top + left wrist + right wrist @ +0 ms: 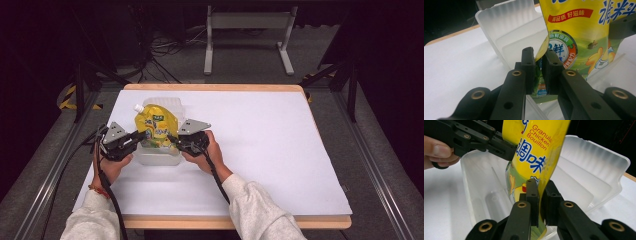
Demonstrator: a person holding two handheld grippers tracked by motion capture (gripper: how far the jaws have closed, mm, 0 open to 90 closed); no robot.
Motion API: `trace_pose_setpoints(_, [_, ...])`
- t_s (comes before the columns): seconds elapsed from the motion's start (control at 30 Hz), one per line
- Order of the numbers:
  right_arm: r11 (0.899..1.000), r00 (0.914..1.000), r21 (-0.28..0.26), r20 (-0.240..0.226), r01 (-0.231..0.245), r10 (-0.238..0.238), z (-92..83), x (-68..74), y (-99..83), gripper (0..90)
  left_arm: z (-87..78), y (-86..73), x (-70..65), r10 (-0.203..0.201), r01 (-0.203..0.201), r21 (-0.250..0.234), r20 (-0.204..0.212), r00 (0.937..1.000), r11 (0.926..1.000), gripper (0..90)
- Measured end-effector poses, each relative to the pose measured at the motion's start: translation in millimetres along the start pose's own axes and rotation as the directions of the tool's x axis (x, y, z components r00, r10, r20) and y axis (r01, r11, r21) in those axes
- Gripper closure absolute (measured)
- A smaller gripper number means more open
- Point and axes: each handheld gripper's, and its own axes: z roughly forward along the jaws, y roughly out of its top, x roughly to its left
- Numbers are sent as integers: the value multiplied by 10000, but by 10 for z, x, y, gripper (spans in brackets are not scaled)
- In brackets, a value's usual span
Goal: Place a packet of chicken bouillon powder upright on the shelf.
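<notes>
Here, a yellow spouted pouch [156,126] is held upright between both grippers, over a translucent plastic container [159,156] that sits on the white table cover [260,150] toward the left side of the table.

Left gripper [136,137]: jaws closed on the pouch's left edge, low on the bag. In the left gripper view the two black jaws pinch the thin side seam of the pouch [579,45]; the pouch body rises up and to the right of the jaws, printed face toward the camera. The container's hinged lid [511,30] stands open behind and left of the pouch.

Right gripper [175,139]: jaws closed on the pouch's right edge, also low. In the right gripper view the jaws clamp the pouch [534,152] edge-on; the pouch rises straight above them and tilts slightly right at the top. The left gripper [509,151] shows across the pouch, gripping its far edge, with fingers [437,151] of the person's left hand behind it.

Pouch bottom hangs inside or just above the container's open tub [481,195]; contact with the tub floor cannot be told. White spout cap [137,107] points up-left in the high view. Person's hands [210,152] hold each gripper from below; grey sleeves [260,207] enter at the bottom edge.
</notes>
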Motion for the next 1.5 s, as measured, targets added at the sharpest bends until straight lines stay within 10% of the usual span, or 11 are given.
trace_pose_setpoints(0.7, [9994, 9987, -182, 422, 295, -287, -122, 37, 70, 823, -30, 47, -53, -305, 308, 115, -296, 9991, 9995, 747])
trace_pose_setpoints(1.5, [9957, 9942, -434, 734, 822, -789, -406, 42, 304, 770, -298, 267, -173, -696, 649, -1245, -339, 9970, 9901, 684])
